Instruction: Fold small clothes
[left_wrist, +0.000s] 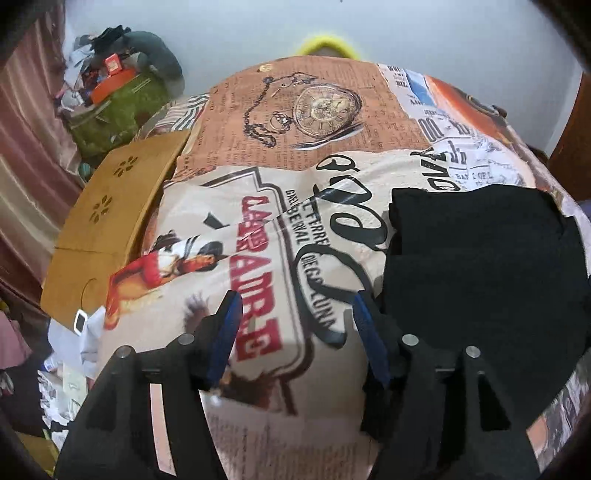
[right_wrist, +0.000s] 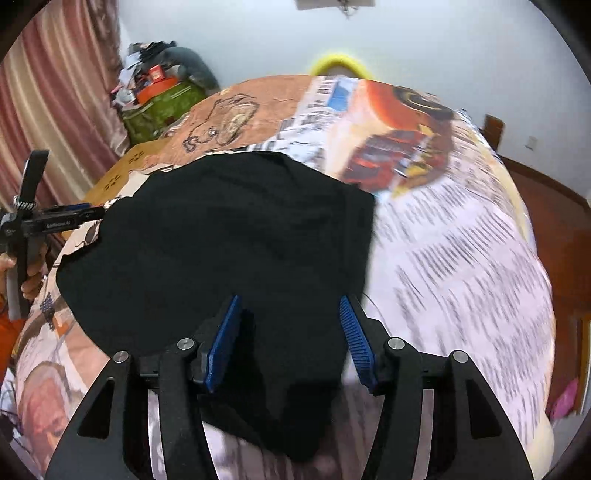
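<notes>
Meanwhile, soft black garment (right_wrist: 229, 236) lies rumpled between splayed right tongs (right_wrist: 290, 334).

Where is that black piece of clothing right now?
The black garment lies on the printed bedspread, between the open right gripper fingers. In the left wrist view it sits right of the open left gripper.

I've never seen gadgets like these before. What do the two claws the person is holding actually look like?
Both look alike: the left claw and the right claw each have black angular arms with triangular cut-outs and round silver pins at the joints. The fingers carry ribbed blue pads. Seen from the side in the right view, the left one shows small white lettering.
</notes>
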